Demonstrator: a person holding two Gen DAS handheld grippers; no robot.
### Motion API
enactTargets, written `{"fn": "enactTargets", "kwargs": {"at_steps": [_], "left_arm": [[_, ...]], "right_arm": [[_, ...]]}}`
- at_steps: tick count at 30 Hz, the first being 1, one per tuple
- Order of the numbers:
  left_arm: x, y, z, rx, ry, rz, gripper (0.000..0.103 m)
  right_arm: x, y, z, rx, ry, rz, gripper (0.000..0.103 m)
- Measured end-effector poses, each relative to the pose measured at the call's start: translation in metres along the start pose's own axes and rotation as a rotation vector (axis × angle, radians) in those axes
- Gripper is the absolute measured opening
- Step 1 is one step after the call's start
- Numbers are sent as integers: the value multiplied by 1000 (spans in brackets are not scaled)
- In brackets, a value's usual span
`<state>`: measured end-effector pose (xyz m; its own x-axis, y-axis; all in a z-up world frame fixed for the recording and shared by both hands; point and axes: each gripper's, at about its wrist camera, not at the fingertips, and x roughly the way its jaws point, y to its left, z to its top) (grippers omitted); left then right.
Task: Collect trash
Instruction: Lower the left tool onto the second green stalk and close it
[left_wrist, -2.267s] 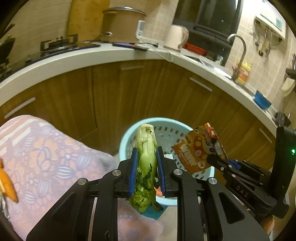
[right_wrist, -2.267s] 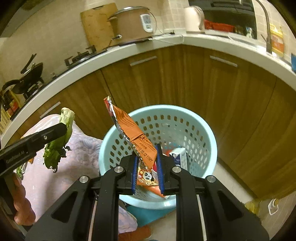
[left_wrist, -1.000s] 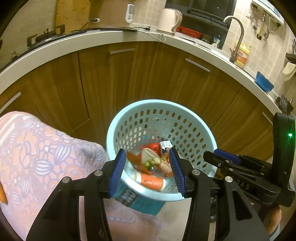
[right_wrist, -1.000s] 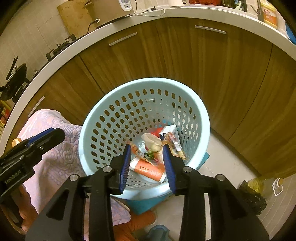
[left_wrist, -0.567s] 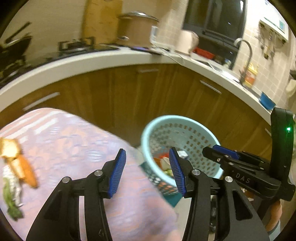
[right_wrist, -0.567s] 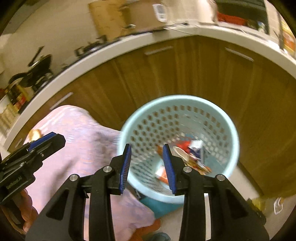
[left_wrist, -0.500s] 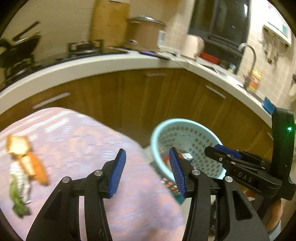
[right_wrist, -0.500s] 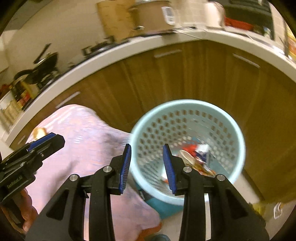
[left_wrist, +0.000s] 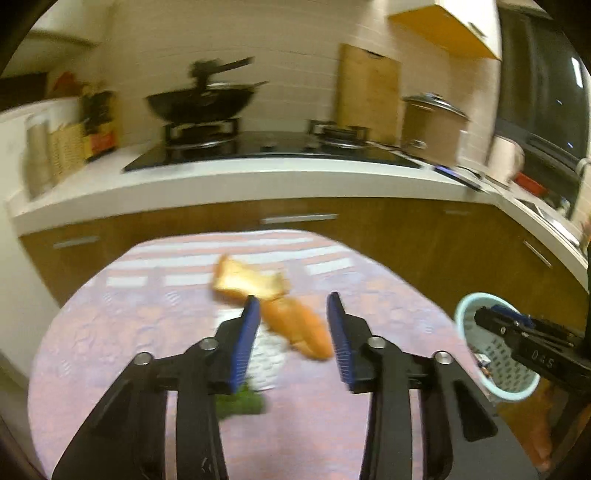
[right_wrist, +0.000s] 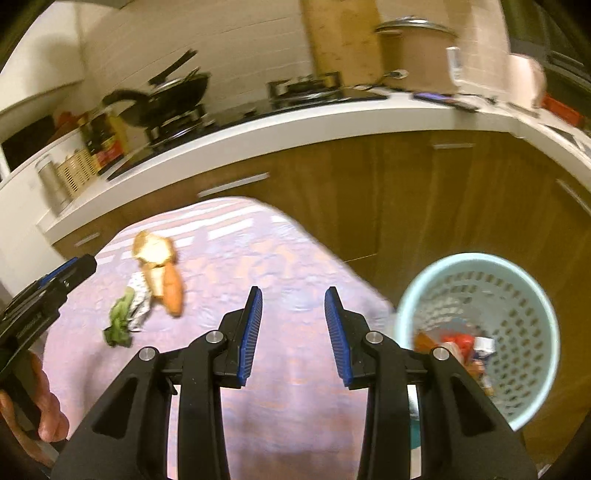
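On the pink patterned table (left_wrist: 110, 332) lie a piece of bread (left_wrist: 247, 282), an orange carrot-like piece (left_wrist: 299, 326), a crumpled white wrapper (left_wrist: 267, 350) and green leaves (left_wrist: 240, 404). My left gripper (left_wrist: 292, 332) is open and empty, hovering over the carrot piece. My right gripper (right_wrist: 293, 328) is open and empty above the table's (right_wrist: 258, 258) right part. The same scraps show at left in the right wrist view: bread (right_wrist: 153, 251), carrot piece (right_wrist: 171, 290), wrapper (right_wrist: 138, 295), leaves (right_wrist: 118, 325). The light blue perforated bin (right_wrist: 480, 332) holding trash stands on the floor at right.
A white counter (left_wrist: 258, 173) with brown cabinets curves behind the table. On it stand a black wok (left_wrist: 203, 99) on a stove, a cutting board (left_wrist: 367, 92) and a rice cooker (left_wrist: 432, 122). The bin also shows at right in the left wrist view (left_wrist: 495, 384).
Both grippers let go of the bok choy and the snack packet into the bin, then swung left from the bin to over the table. Both stay open.
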<state>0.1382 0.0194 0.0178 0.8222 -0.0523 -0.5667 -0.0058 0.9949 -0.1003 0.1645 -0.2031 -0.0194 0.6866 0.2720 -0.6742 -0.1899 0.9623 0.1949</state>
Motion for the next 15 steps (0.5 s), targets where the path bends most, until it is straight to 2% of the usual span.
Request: {"fn": "enactTargets", "kwargs": {"at_steps": [4, 7, 12, 15], "left_arm": [[15, 43, -8, -78, 64, 0, 34], [31, 63, -17, -118, 128, -51, 32], [54, 66, -27, -129, 197, -114, 28], [66, 65, -33, -115, 231, -79, 28]], "right_arm": [[28, 40, -4, -71, 47, 29, 32], [45, 64, -7, -101, 63, 55, 32], [66, 84, -11, -129, 74, 70, 32], [70, 86, -10, -126, 81, 79, 32]]}}
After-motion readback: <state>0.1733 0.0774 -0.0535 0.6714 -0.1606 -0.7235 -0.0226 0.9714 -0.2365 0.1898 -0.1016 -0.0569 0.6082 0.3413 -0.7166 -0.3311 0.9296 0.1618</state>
